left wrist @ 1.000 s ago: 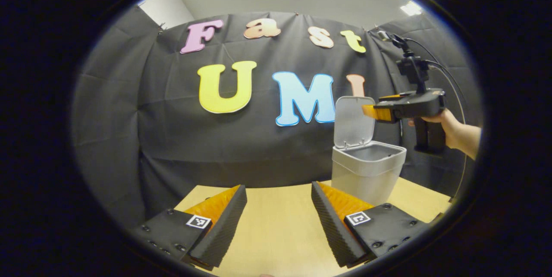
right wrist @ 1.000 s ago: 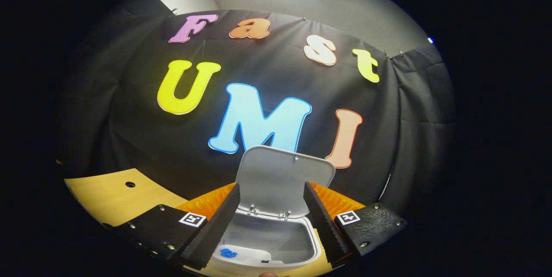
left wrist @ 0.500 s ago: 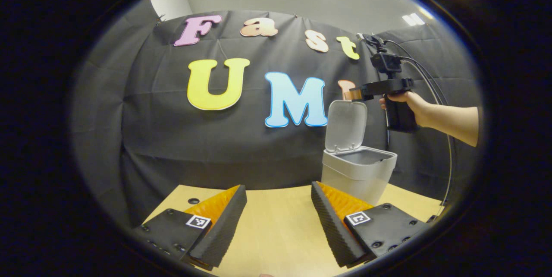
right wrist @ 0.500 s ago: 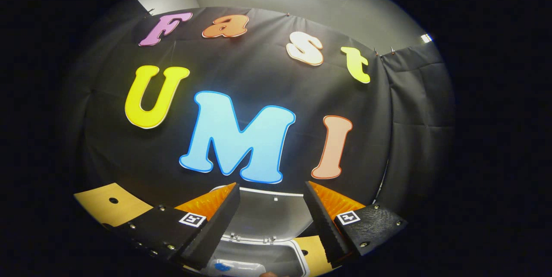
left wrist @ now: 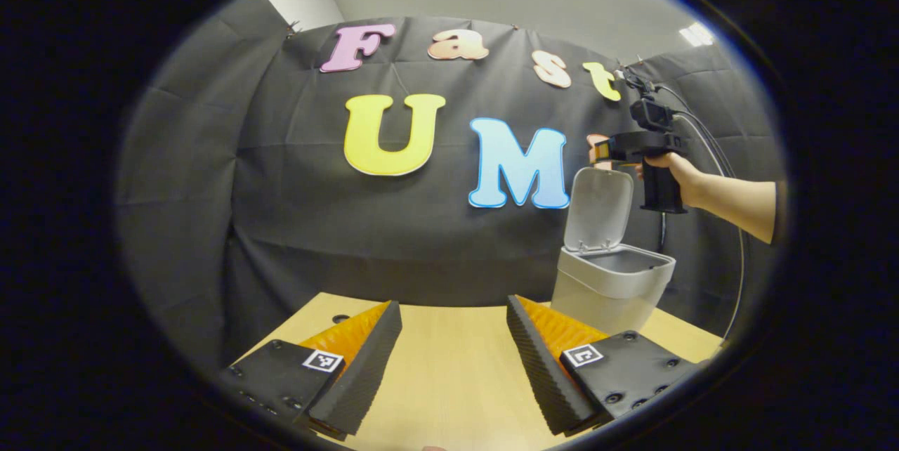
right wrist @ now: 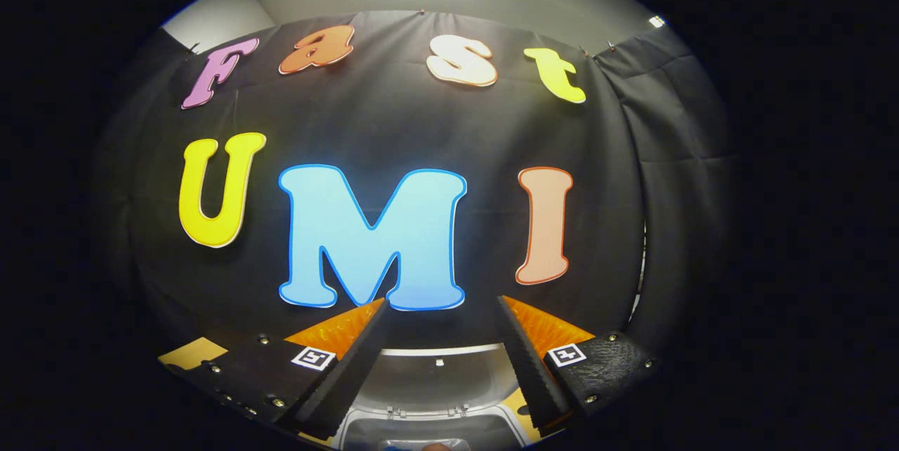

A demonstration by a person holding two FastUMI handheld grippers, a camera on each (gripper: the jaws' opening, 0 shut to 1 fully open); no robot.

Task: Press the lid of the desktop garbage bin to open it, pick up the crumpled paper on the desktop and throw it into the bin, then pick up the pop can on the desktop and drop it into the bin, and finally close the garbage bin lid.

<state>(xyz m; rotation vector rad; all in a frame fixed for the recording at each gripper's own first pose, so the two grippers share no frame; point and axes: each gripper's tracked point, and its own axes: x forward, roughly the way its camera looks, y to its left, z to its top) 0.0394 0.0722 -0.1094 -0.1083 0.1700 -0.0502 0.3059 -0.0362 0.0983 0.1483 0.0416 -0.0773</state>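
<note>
left gripper view — hand-held gripper [left wrist: 602, 151] above lid [left wrist: 599, 208]

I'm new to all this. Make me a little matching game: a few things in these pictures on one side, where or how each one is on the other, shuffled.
Things:
1. bin lid
2. garbage bin
3. left hand-held gripper
4. right hand-held gripper

Places or states:
A. standing on the wooden table
B. held just above the lid's top edge
C. tipped up, open
D. open and empty, low over the table

Pairs: 1-C, 2-A, 3-D, 4-B
</note>
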